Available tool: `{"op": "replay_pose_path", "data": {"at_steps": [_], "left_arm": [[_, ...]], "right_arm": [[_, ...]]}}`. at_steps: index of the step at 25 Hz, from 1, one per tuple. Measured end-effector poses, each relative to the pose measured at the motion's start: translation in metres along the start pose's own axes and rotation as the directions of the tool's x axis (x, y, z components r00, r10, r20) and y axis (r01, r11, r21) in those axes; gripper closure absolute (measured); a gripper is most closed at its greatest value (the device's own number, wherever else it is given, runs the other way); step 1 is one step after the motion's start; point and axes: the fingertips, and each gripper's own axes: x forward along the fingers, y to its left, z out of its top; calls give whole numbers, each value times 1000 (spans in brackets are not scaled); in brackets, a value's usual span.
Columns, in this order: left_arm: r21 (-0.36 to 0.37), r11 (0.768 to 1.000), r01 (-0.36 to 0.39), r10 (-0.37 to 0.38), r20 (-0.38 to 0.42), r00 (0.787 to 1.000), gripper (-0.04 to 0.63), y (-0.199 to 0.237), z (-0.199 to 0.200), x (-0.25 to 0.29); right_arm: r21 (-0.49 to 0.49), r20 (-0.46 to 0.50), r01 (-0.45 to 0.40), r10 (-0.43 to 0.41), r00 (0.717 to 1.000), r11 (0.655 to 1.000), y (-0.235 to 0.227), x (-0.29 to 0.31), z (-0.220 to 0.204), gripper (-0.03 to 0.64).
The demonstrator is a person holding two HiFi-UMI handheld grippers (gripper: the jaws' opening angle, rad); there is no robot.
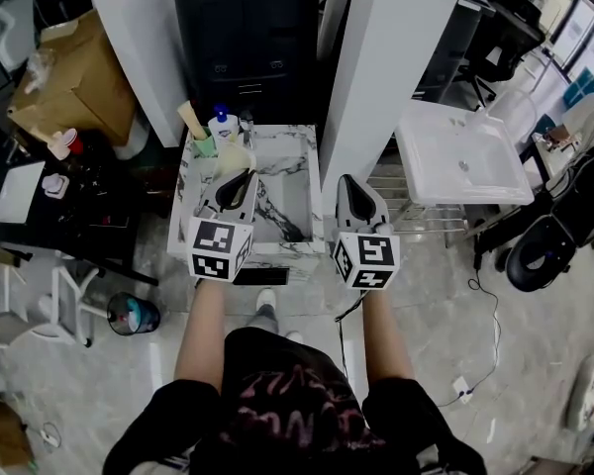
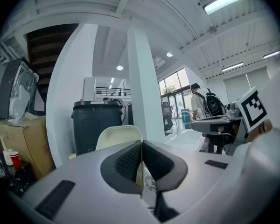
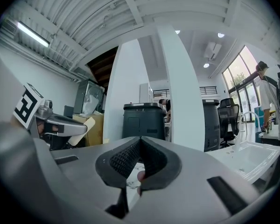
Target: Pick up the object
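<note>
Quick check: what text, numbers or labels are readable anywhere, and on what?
"3 8", faint, on the lid label of the dark bin.
Pink print on the person's black shirt: too distorted to read.
Label on the white bottle: too small to read.
Nothing else legible.

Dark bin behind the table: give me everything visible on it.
The dark bin is tall, near-black and plastic-looking. Its lid is closed, with a pale label at the lid's front edge, and its front face has a recessed panel. It stands upright between two white pillars, directly behind the marble-patterned table, which hides its base. Whether it touches the table cannot be told.
</note>
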Motion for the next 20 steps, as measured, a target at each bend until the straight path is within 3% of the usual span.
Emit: {"op": "replay_pose_path", "data": {"at_steps": [4, 20], "left_arm": [[-34, 999, -2, 3, 14, 1000, 572, 4, 0, 1], [-9, 1000, -12, 12, 12, 1000, 572, 12, -2, 5]], "right_arm": [[-4, 2, 7, -7, 1000, 1000, -6, 0, 0, 602], [-26, 0, 15, -15, 1000, 1000, -14, 14, 1, 602]]}}
